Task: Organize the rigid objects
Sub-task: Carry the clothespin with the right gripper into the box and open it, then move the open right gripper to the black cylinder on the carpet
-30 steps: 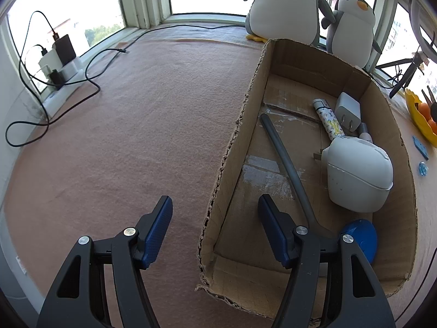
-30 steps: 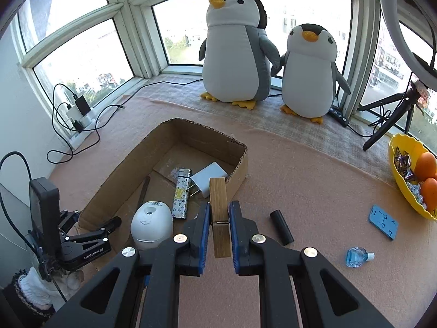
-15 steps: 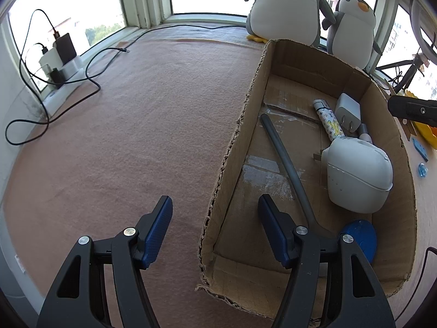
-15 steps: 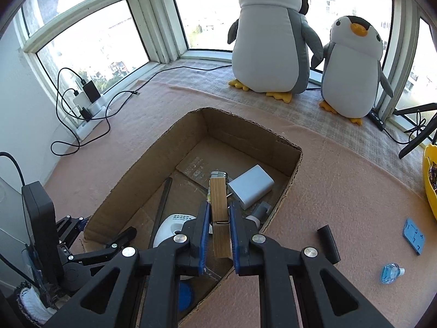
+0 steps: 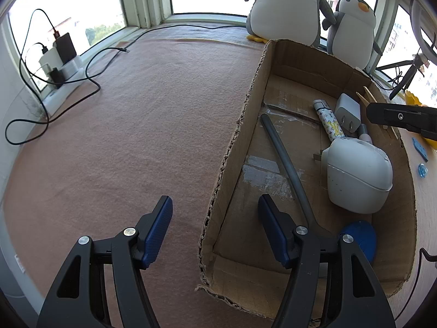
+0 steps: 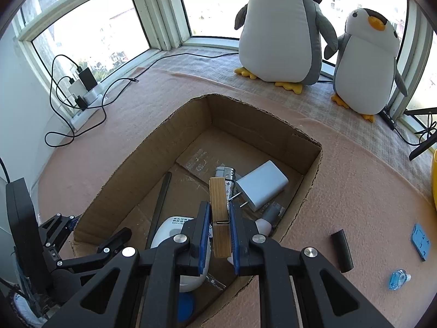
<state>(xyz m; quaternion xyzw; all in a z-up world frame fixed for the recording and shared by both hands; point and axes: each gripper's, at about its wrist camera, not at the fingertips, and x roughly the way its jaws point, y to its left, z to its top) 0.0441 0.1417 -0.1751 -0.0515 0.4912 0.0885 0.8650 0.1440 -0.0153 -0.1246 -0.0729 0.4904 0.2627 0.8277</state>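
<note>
My right gripper (image 6: 219,220) is shut on a wooden clothespin (image 6: 219,213) and holds it above the open cardboard box (image 6: 188,114). The box holds a white charger (image 6: 263,184), a patterned lighter (image 5: 329,124), a grey rod (image 5: 286,161), a white rounded device (image 5: 357,176) and a blue disc (image 5: 360,235). My left gripper (image 5: 215,227) is open and empty, astride the box's near left wall (image 5: 232,150). In the left wrist view the right gripper (image 5: 367,109) enters over the box's right wall with the clothespin (image 5: 368,95).
On the pink mat right of the box lie a black cylinder (image 6: 342,250), a blue card (image 6: 421,242) and a small blue bottle (image 6: 398,279). Two plush penguins (image 6: 281,27) stand at the window. A power strip with cables (image 6: 82,93) lies at the left.
My right gripper has moved forward and left with the clothespin, from beside the box to over it. My left gripper has not moved.
</note>
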